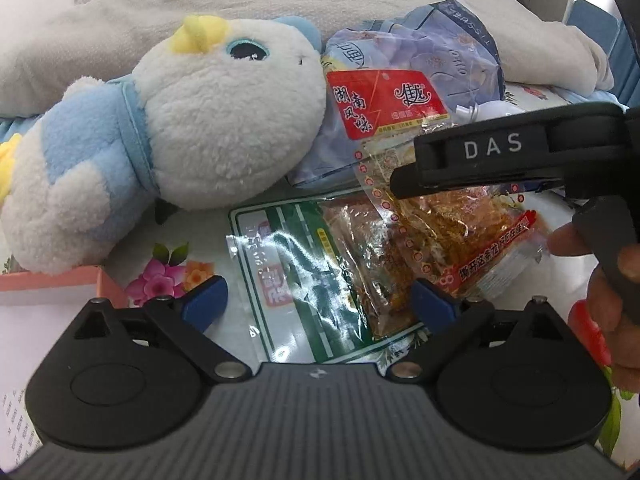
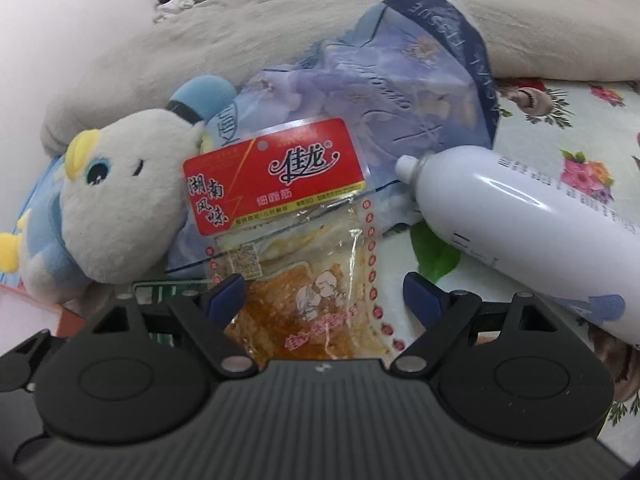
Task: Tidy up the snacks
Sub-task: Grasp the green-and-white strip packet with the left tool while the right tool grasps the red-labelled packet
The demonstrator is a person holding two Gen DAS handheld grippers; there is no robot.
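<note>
my left gripper [image 1: 318,300] sits nearest the lens, jaws spread wide, blue fingertips [image 1: 206,298] apart with nothing pressed between them. below the gap lies the green-bordered snack packet [image 1: 288,264], flat on the floral bedsheet [image 1: 188,268]. across its right half lies the red-topped snack packet [image 1: 404,184], clear below the red header and showing orange strips inside; its lower end reaches my right-hand fingertip. my right gripper [image 1: 404,184] crosses the left wrist view from the right, its black body lettered "das", my hand [image 1: 612,280] on the grip.

in the right wrist view my right gripper [image 2: 322,294] is likewise wide, both blue fingertips [image 2: 226,290] clear of contact. the red-topped snack packet [image 2: 288,208] runs up between them, header pointing away from me, the left tip over its lower left edge; whether it touches i cannot tell. the green-bordered snack packet [image 2: 160,291] shows only as a sliver behind the left finger.

the plush toy [image 1: 192,136] lies on its side left of the packets. a blue tissue pack [image 2: 404,92] lies behind the red header. a white spray bottle [image 2: 520,216] lies on its side at right, nozzle toward the tissue pack. a grey blanket [image 1: 200,12] is bunched behind. a pink box [image 1: 60,284] edge shows at lower left.
</note>
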